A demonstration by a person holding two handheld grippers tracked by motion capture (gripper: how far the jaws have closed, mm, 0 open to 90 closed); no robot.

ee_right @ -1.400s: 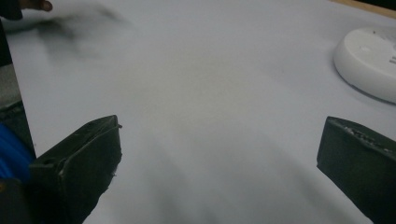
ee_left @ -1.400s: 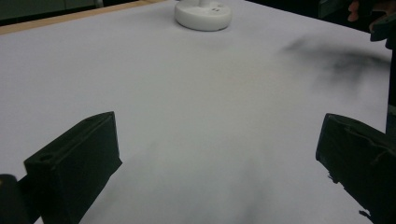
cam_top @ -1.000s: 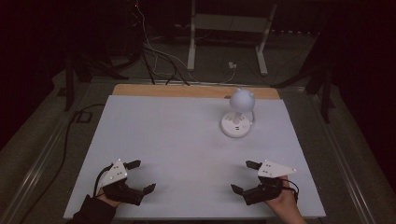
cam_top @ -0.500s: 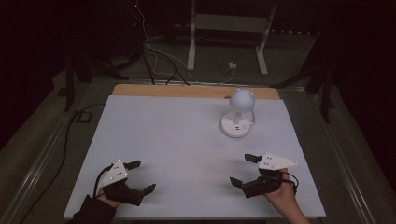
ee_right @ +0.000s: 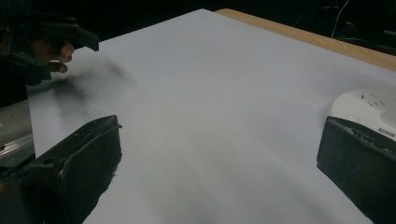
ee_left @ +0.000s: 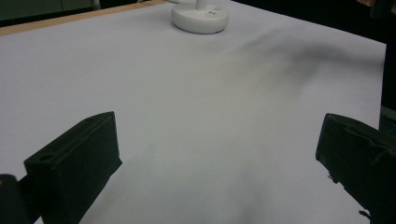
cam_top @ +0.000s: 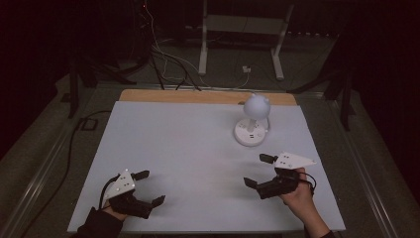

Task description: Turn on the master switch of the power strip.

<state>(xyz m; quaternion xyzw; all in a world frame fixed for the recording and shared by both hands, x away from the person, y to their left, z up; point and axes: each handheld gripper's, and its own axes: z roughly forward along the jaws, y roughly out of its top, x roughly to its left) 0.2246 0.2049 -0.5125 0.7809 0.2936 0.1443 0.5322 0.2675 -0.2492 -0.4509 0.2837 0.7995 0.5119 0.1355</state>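
Note:
A small white desk lamp (cam_top: 253,122) with a round head and a round base stands at the back right of the white table (cam_top: 188,144). Its base (ee_left: 200,17) shows far ahead in the left gripper view and at the right edge (ee_right: 369,109) in the right gripper view. My left gripper (cam_top: 149,188) hovers open at the front left corner with nothing between its fingers. My right gripper (cam_top: 259,171) is open too, held in a hand at the front right, a little short of the lamp. The left gripper (ee_right: 56,39) also appears far off in the right gripper view.
A wooden strip (cam_top: 198,96) runs along the table's far edge. Behind it, on the dark floor, lie cables (cam_top: 163,59) and a white metal stand (cam_top: 242,39). A metal rail (cam_top: 34,183) runs along the left side of the table.
The right gripper has moved forward and slightly up toward the lamp. The left gripper has stayed where it was.

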